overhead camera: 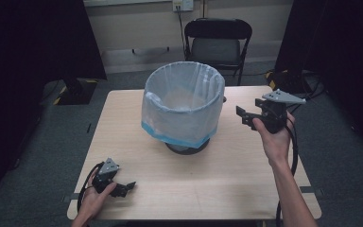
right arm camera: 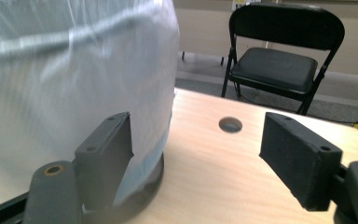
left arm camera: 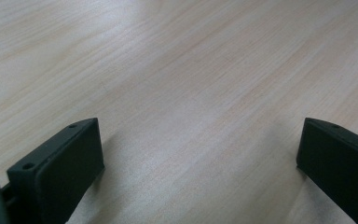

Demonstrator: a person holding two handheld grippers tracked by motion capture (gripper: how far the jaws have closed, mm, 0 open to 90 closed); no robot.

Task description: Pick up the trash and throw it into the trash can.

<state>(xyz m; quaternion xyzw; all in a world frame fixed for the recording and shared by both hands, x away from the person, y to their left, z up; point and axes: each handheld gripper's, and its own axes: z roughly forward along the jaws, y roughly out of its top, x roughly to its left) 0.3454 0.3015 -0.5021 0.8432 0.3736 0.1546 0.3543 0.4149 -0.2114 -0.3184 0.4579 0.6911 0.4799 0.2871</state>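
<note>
On table (overhead camera: 227, 184), unlabelled lined bin (overhead camera: 184, 101), left gripper (overhead camera: 123, 188), right gripper (overhead camera: 246, 116), jaws wide

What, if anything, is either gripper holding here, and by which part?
Nothing is held. The left gripper stands open over bare table; the right gripper is open beside the bag-lined bin, not gripping it.

The table (overhead camera: 246, 189) is pale wood with fine grain lines. At its centre the bin (overhead camera: 187, 147) shows a dark base under a translucent white liner (overhead camera: 184, 106) with a blue band along its lower edge. At twelve o'clock stands a black chair (overhead camera: 217, 42). Both grippers are black with grey plates.
</note>
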